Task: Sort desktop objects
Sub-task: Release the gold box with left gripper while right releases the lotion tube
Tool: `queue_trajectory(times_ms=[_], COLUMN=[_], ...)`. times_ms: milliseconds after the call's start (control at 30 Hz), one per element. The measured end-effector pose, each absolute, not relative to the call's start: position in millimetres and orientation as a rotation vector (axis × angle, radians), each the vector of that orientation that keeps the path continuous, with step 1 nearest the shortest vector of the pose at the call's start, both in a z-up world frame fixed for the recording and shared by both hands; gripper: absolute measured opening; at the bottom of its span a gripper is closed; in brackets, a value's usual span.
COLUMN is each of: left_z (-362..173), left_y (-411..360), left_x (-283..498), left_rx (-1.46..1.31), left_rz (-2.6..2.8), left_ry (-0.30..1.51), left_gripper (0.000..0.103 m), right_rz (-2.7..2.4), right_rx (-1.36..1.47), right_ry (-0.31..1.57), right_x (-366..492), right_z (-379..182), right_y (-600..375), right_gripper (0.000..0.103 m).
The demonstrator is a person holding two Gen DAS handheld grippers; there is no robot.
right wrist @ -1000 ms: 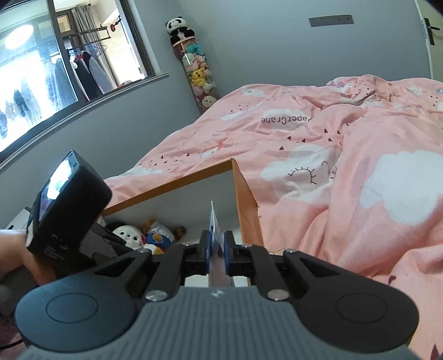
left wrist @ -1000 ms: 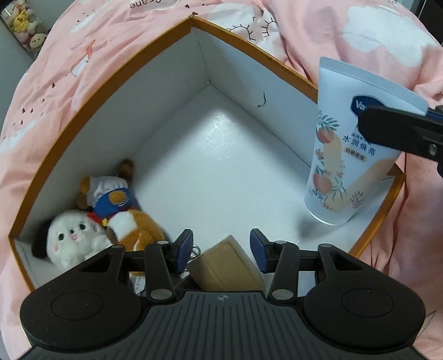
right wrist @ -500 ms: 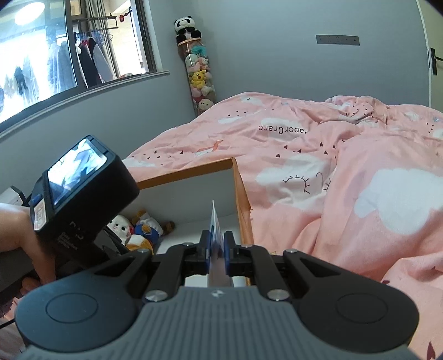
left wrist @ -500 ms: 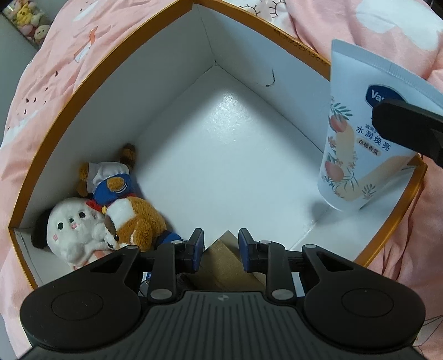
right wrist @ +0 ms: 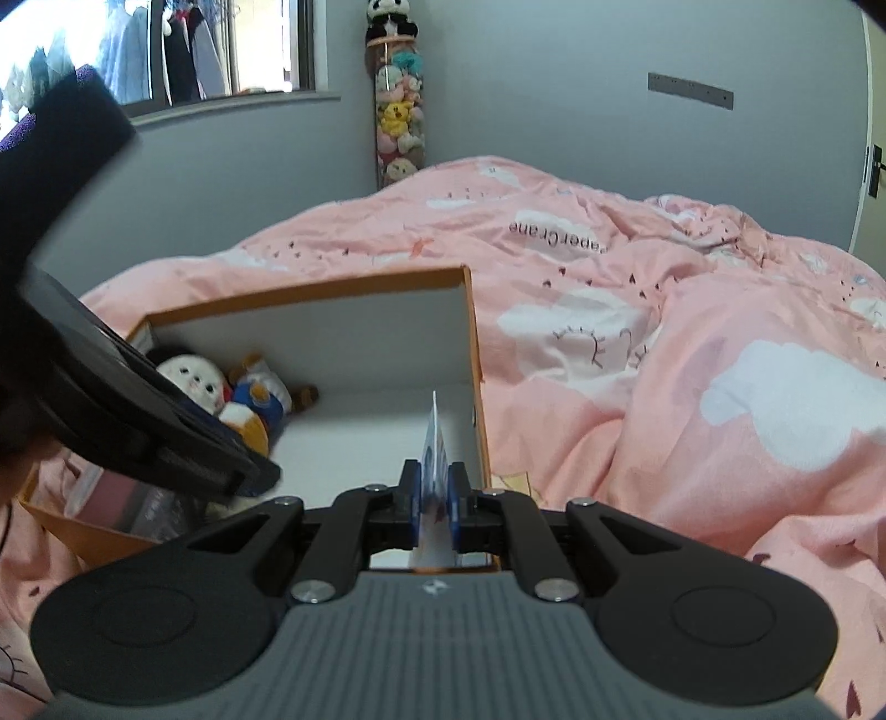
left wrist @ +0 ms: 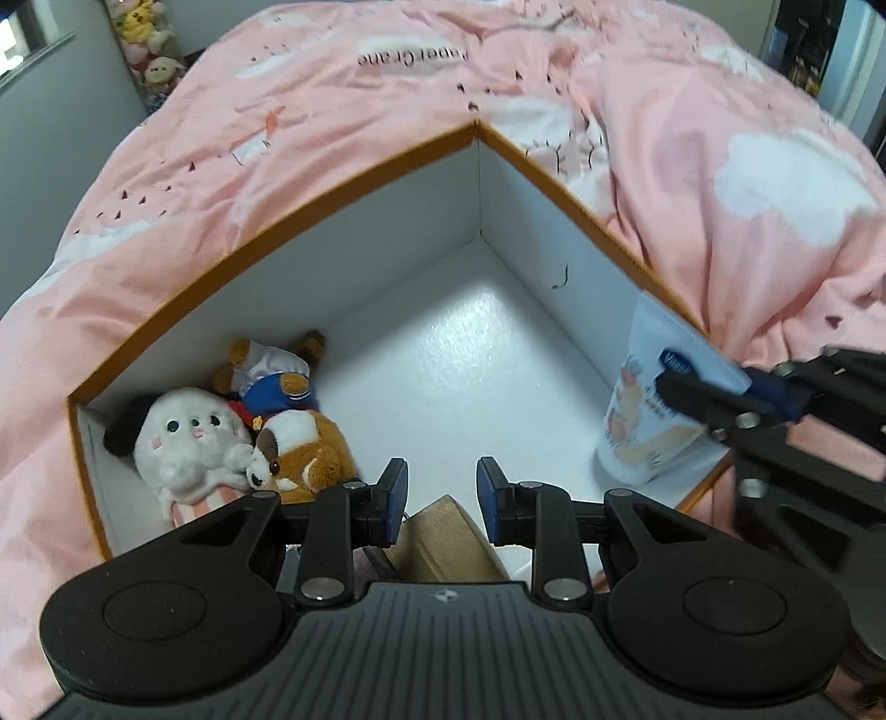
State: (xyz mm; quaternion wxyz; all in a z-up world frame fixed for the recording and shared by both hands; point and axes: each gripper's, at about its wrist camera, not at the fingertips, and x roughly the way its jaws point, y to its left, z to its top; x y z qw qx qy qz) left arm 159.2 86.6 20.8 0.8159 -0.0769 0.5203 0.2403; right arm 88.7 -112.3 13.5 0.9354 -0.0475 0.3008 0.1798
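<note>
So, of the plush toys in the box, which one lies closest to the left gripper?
The brown-and-white plush dog. It lies just beside the left gripper, while the white round plush sits further left and the blue-dressed one behind, toward the box wall.

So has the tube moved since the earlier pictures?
Yes. The tube, clamped in the right tongs, has gone down: it stood above the box rim, now mostly below it.

Dim daylight from window (right wrist: 166,50); glare on box floor (left wrist: 470,354); edges perhaps motion-blurred.
</note>
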Motion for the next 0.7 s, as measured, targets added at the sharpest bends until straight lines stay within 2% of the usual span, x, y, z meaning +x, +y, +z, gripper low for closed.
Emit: queue_trajectory(times_ms=[400,700], left_z=[36,35], left_y=[76,68], left_x=[122,103], left_rx=[-0.267,-0.334], left_rz=[0.530,0.520], left_ry=[1.015,0.987], left_gripper=[0.031,0.033], right_rz=[0.379,0.396], right_rx=[-0.057,0.003], right_ry=[0.712,0.702], right_x=[96,95], right_z=[-2,3], right_y=[-117,-124], right_gripper=[0.010,0.008])
